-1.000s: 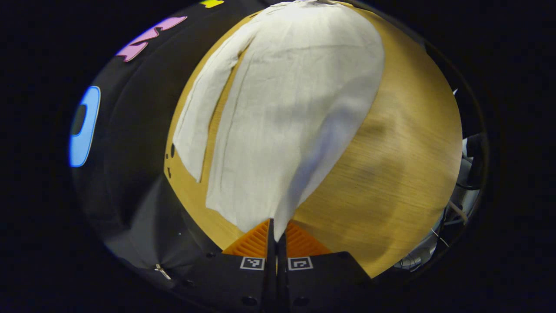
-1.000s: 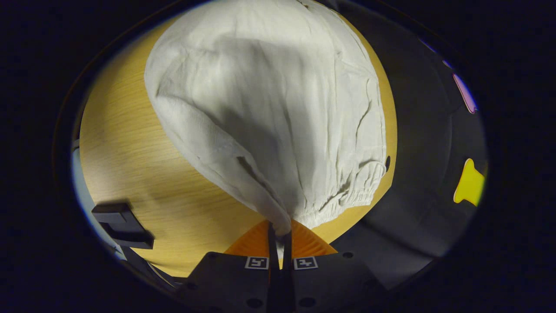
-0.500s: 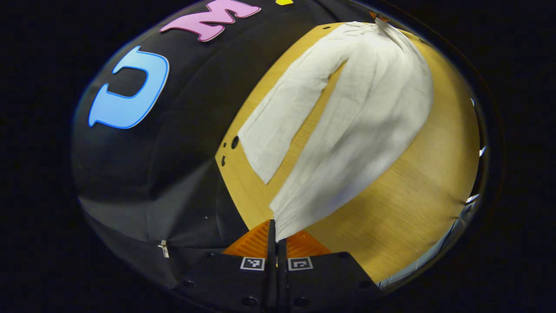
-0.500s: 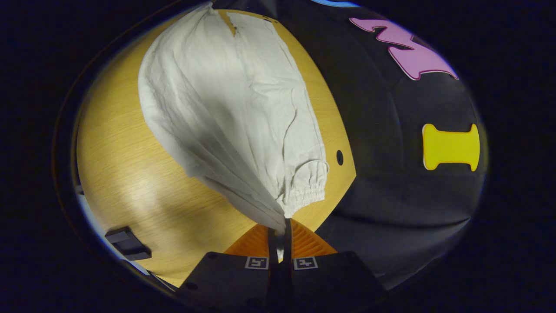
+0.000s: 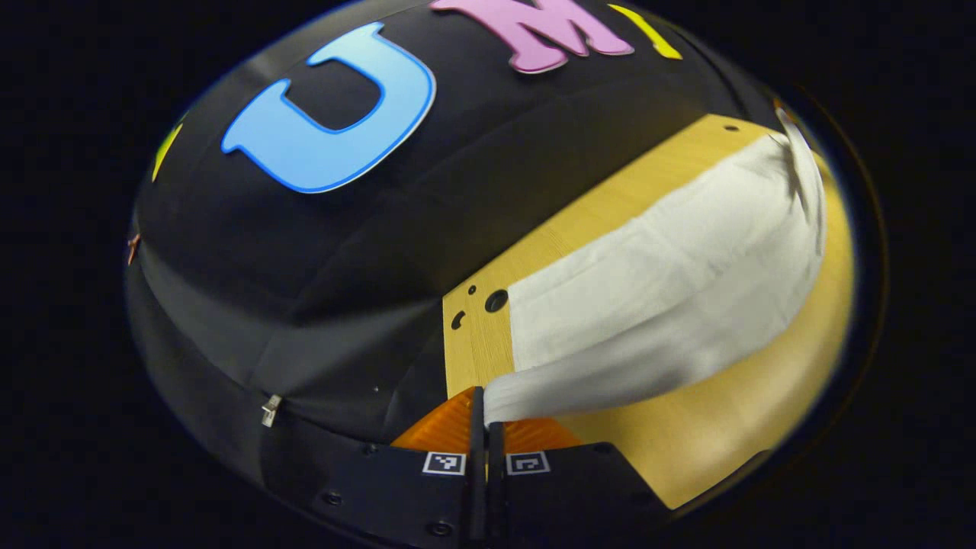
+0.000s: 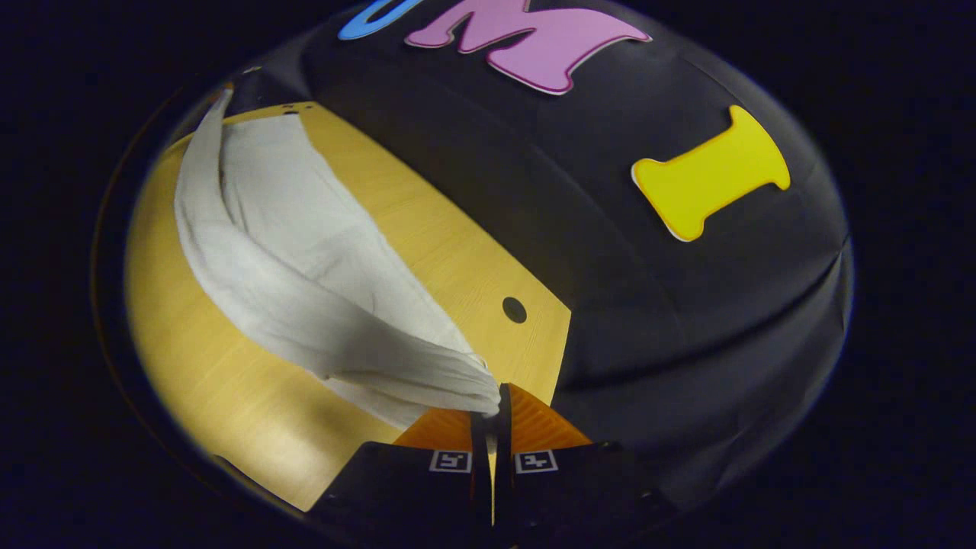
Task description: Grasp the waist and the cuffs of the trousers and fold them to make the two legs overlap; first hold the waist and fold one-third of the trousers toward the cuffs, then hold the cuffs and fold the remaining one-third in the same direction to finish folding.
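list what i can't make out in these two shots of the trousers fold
- Left gripper view: the cuff edge pinched in the left claw is hidden between its fingers; the far end of the trousers is cut off at the edge.
- Right gripper view: the waist in the right claw is bunched and blurred; the lower leg's alignment lies hidden under the lifted fabric.

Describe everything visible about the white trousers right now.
The trousers are off-white, of a thin woven cloth with fine creases. One leg lies flat on the wooden table; the other is lifted over it in a long curved fold. The left gripper pinches the raised cuff end between closed jaws. In the right gripper view the right gripper clamps the bunched waist end, the cloth stretching away along the table.
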`<state>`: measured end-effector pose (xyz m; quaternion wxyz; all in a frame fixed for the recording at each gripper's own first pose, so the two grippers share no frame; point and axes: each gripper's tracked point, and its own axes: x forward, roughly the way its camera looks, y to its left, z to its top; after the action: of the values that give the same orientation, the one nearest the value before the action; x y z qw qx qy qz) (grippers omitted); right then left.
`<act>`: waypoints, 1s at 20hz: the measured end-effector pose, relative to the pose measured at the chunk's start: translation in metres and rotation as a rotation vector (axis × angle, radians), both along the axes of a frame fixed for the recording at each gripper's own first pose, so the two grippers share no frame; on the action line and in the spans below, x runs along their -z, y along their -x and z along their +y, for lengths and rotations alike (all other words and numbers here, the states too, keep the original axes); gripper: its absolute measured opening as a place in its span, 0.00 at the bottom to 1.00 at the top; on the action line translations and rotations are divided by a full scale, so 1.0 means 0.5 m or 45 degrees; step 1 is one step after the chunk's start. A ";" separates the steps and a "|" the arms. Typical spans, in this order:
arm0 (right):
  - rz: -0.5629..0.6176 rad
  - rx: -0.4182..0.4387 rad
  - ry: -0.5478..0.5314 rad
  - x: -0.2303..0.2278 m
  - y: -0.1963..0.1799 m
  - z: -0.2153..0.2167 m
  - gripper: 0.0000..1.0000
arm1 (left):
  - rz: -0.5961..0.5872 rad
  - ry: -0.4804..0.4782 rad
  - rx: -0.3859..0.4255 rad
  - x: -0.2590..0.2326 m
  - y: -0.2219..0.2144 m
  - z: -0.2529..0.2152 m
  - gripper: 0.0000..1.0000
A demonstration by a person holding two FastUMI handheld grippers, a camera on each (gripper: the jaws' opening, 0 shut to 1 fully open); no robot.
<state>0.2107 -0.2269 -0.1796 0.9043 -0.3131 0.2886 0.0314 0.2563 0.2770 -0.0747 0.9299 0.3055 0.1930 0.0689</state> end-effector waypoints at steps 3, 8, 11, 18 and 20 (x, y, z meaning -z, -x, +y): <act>-0.099 0.097 -0.181 -0.013 -0.091 0.027 0.06 | -0.046 0.061 -0.027 -0.030 -0.088 -0.001 0.05; -0.205 0.222 -0.353 -0.009 -0.203 0.014 0.06 | -0.075 0.142 -0.064 -0.044 -0.223 0.015 0.05; -0.106 0.327 -0.439 0.078 -0.244 -0.012 0.06 | -0.016 0.169 -0.062 0.006 -0.301 0.018 0.05; 0.115 0.447 -0.521 0.184 -0.218 0.010 0.99 | -0.055 0.342 -0.016 0.071 -0.349 -0.055 0.76; 0.062 0.407 -0.497 0.165 -0.203 0.030 0.98 | -0.131 0.393 -0.048 0.045 -0.332 -0.064 0.97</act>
<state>0.3122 -0.2120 -0.2622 0.9339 -0.0822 0.3444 -0.0494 0.4222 0.2449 -0.0972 0.9730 0.1513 0.1592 0.0715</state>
